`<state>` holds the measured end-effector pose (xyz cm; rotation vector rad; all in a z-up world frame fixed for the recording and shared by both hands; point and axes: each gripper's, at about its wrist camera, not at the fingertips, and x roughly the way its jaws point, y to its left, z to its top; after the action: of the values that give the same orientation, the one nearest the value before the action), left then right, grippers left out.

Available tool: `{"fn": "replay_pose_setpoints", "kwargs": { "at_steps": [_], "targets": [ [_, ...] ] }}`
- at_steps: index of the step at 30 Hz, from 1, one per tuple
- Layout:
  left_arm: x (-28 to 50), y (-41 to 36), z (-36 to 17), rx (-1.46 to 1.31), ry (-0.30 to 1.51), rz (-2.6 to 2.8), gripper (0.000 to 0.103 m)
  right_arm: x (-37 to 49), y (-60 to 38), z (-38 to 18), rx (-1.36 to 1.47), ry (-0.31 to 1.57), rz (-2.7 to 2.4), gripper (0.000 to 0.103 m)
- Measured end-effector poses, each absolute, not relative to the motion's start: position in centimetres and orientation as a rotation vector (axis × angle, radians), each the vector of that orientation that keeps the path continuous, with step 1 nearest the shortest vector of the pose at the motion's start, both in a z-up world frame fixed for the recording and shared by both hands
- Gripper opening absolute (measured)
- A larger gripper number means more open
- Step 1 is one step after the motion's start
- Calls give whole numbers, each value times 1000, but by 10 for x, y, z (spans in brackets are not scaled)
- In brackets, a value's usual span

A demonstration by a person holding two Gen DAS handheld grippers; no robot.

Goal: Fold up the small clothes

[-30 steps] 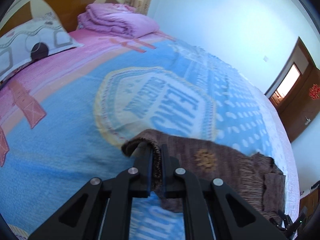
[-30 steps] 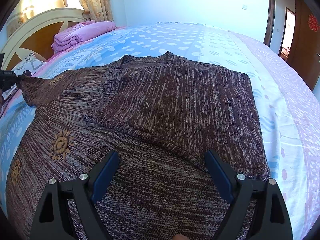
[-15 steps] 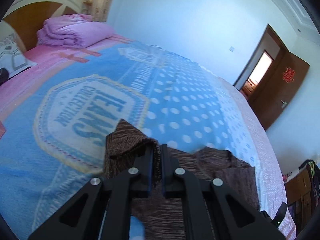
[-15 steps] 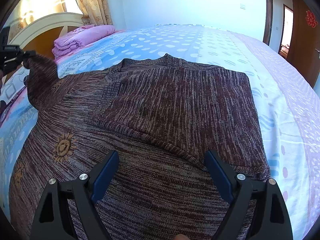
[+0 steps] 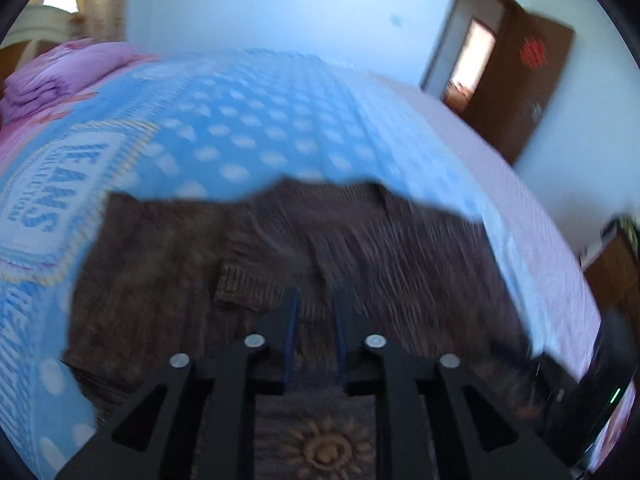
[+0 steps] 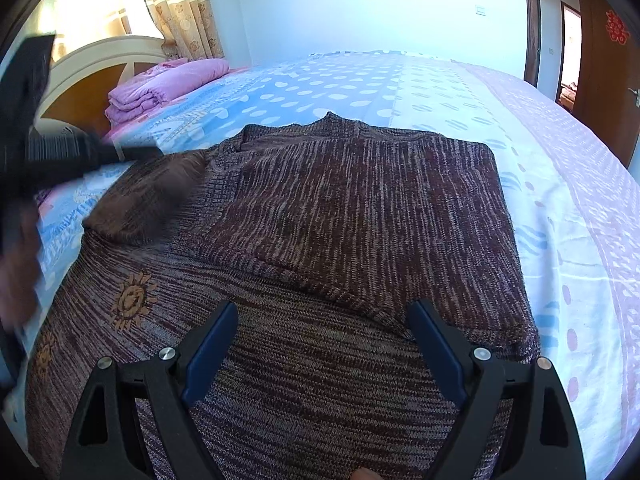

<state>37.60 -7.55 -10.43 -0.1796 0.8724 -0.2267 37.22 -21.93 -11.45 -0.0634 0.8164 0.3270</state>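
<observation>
Folding in progress: brown sweater (image 6: 340,240) spread on the bed (image 6: 560,184), collar toward the far side, its right sleeve already laid across the chest.

Change over the last second: left claw (image 5: 314,312) had the left sleeve cuff pinched tight and lifted off to the sweater's left. It has since swung inward over the body, and its fingers now stand a little apart with only a narrow gap. The left wrist view is smeared by motion. The cuff (image 5: 240,292) lies on the chest just left of the claw; I cannot tell whether any knit is still caught between the fingers. Seen from the right wrist, the left sleeve (image 6: 148,200) is blurred and arcs from the sweater's left shoulder toward the chest.

Right claw (image 6: 324,336) hovers over the sweater's lower half, fingers spread wide, holding nothing. It has not moved over the same second.

Reading: left sleeve fold looks nearly done or just let go. Probably next, lower half brought up over the chest. Risk: the loose sleeve bunching rather than lying flat.

Folded pink quilt (image 6: 160,88) beyond the sweater's left shoulder, by the headboard.
</observation>
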Motion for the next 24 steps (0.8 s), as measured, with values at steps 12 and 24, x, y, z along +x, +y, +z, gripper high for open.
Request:
{"fn": "replay_pose_setpoints", "kwargs": {
  "at_steps": [12, 24],
  "targets": [
    [365, 49, -116, 116, 769, 185, 73, 372, -221, -115, -48, 813, 332, 88],
    [359, 79, -144, 49, 846, 165, 75, 385, -112, -65, -255, 805, 366, 88]
  ]
}}
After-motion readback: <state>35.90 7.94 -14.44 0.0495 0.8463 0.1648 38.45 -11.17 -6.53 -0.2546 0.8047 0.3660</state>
